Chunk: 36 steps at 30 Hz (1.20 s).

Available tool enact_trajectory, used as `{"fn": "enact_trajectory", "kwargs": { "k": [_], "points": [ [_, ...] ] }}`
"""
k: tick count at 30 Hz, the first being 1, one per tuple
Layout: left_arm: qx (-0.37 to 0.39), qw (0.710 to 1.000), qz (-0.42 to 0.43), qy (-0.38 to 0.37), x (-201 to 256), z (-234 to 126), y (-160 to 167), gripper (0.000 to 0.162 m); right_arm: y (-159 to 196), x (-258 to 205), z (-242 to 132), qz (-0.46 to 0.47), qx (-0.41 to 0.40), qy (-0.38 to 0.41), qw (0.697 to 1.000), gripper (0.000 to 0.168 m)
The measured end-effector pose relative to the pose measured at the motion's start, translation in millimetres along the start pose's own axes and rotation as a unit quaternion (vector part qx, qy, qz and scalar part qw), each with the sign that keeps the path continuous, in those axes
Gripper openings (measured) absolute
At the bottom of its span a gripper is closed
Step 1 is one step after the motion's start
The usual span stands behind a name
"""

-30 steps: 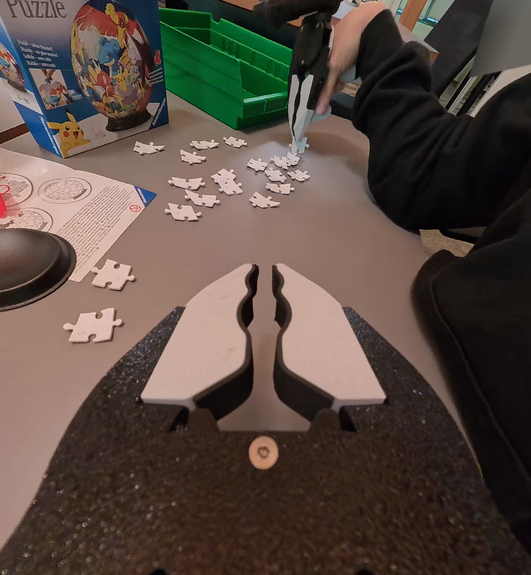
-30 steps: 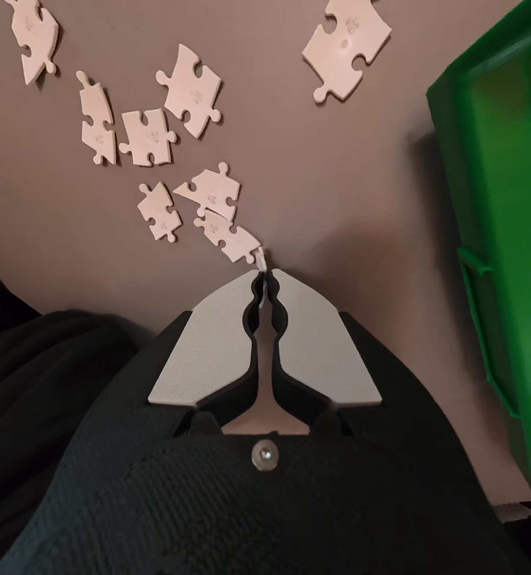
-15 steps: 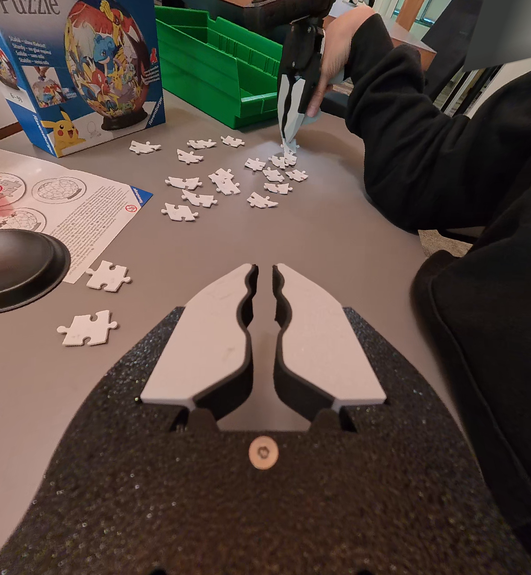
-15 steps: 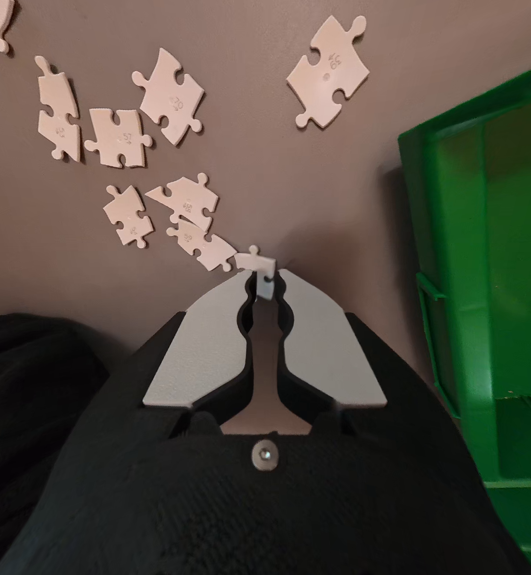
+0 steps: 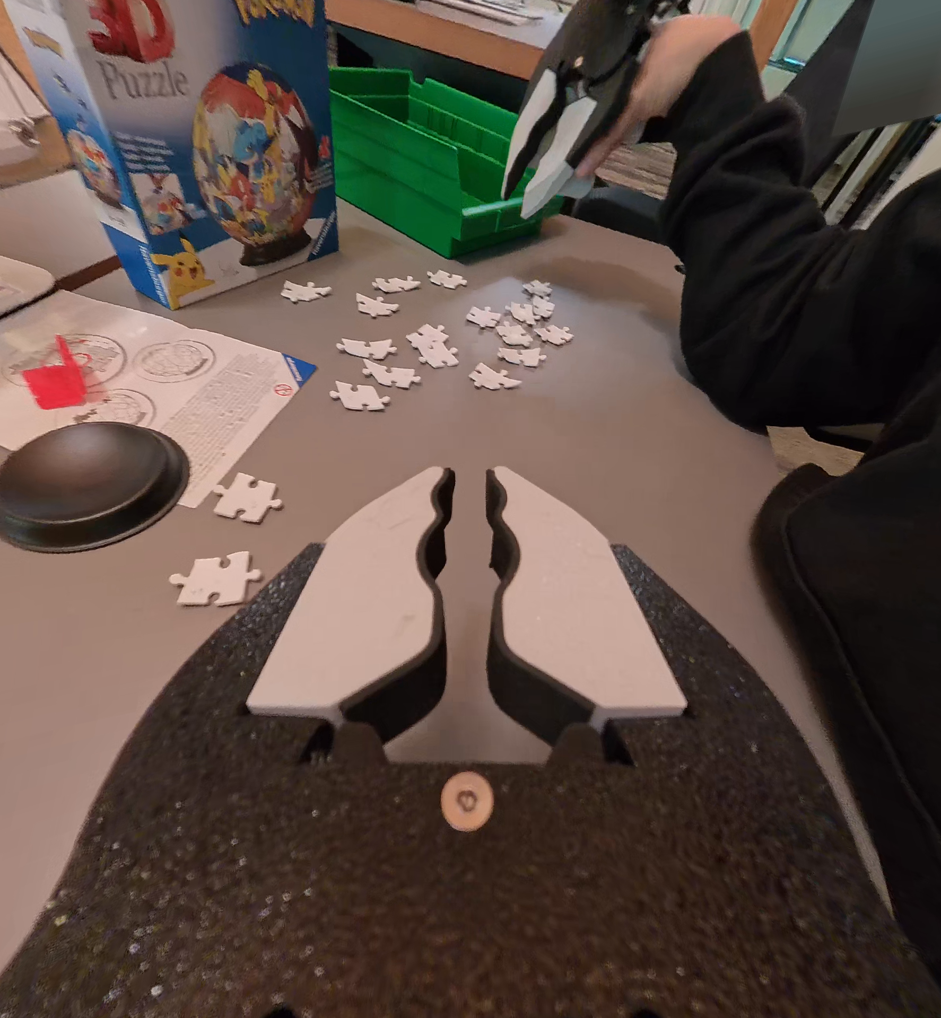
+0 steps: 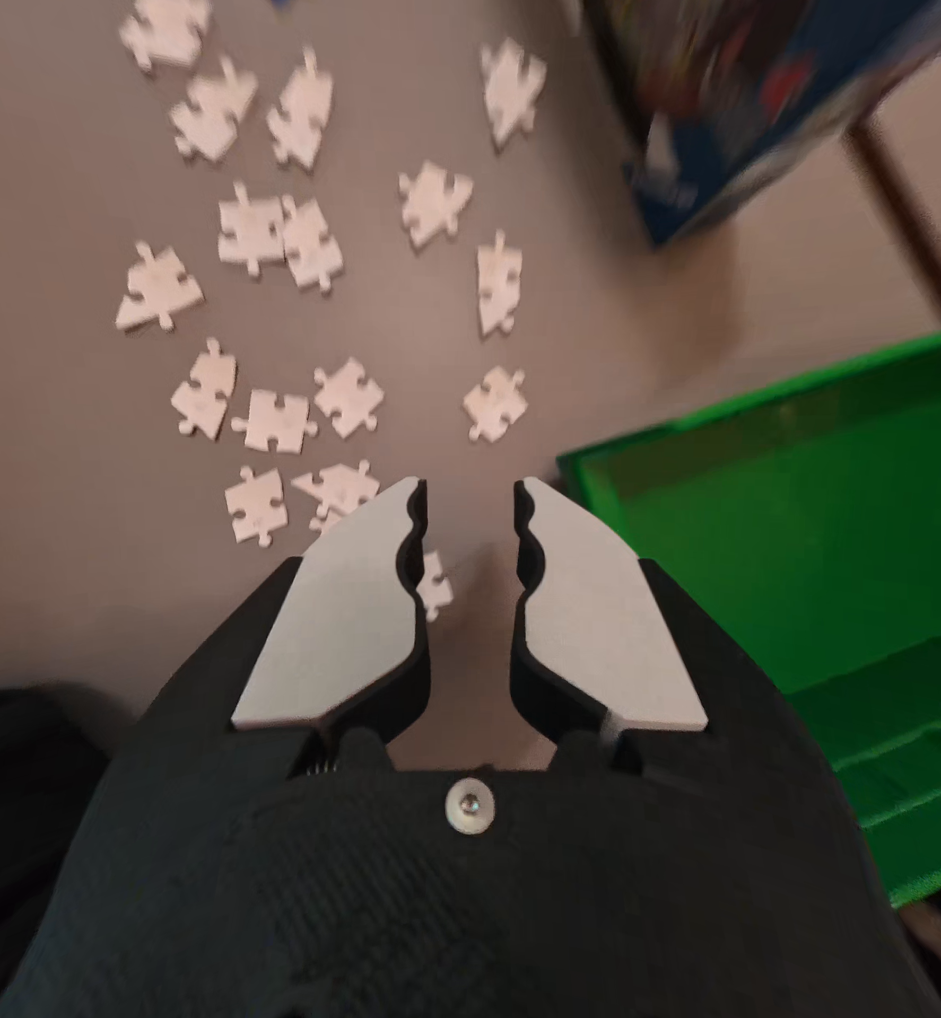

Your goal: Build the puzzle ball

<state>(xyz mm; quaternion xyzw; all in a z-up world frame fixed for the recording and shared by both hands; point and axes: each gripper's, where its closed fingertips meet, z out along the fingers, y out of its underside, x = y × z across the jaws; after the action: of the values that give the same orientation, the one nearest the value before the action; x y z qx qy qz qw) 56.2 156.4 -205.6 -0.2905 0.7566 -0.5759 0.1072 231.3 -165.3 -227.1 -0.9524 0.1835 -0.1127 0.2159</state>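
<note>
Several white puzzle pieces (image 5: pixel 429 344) lie face down in a loose scatter on the grey table (image 5: pixel 567 440); they also show in the right wrist view (image 6: pixel 275 418). Two more pieces (image 5: pixel 248 496) (image 5: pixel 215 578) lie near the black dome-shaped stand (image 5: pixel 82 485). My left gripper (image 5: pixel 468 476) hovers low over the table near its front, jaws slightly apart and empty. My right gripper (image 6: pixel 468 487) is open and empty, raised above the right end of the scatter; it also shows in the left wrist view (image 5: pixel 518 201). One piece (image 6: pixel 435 584) lies on the table below it.
The puzzle box (image 5: pixel 209 149) stands at the back left, with a green bin (image 5: pixel 429 160) beside it, also in the right wrist view (image 6: pixel 788 551). An instruction sheet (image 5: pixel 226 385) with a red plastic part (image 5: pixel 55 380) lies on the left. A black sleeve (image 5: pixel 760 248) fills the right side.
My right gripper held a puzzle piece by its edge, then opened and rose away; the piece now lies on the table. My left gripper has barely moved.
</note>
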Motion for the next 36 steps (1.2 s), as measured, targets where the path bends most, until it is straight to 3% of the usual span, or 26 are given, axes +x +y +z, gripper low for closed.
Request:
{"fn": "enact_trajectory", "kwargs": {
  "k": [1,9,13,16,21,25,31,36],
  "points": [
    [0.003,1.0,0.001,-0.015,-5.3,-4.2,-3.0,0.011,-13.9,2.0,-3.8,-0.019,0.031,0.017,0.999,0.033],
    [0.0,0.971,0.008,-0.239,-77.7,-81.8,-23.2,0.019,-117.2,10.3,-27.1,-0.03,0.224,0.108,0.968,0.038],
    [-0.043,0.915,-0.005,-0.401,-125.1,-158.5,-24.9,0.019,-154.8,-17.5,-31.7,-0.094,0.278,0.111,0.949,0.042],
    [-0.122,0.875,-0.025,-0.467,-154.0,-210.2,-11.7,0.027,-182.0,-36.9,-29.5,-0.093,0.304,0.093,0.943,0.044],
    [-0.255,0.848,-0.05,-0.462,-192.4,-251.0,14.3,0.046,-231.3,-70.2,-27.0,-0.07,0.364,0.055,0.927,0.045],
    [-0.339,0.827,-0.084,-0.44,-224.4,-263.4,43.0,0.048,-257.8,-98.2,-21.7,-0.09,0.386,0.027,0.918,0.044],
    [-0.398,0.815,-0.179,-0.381,-247.1,-254.4,82.6,0.042,-262.9,-106.4,-11.4,-0.116,0.372,0.04,0.92,0.042],
    [-0.435,0.804,-0.175,-0.365,-261.8,-251.2,100.6,0.042,-258.6,-108.6,-3.1,-0.134,0.355,0.042,0.924,0.043]
  ]
}}
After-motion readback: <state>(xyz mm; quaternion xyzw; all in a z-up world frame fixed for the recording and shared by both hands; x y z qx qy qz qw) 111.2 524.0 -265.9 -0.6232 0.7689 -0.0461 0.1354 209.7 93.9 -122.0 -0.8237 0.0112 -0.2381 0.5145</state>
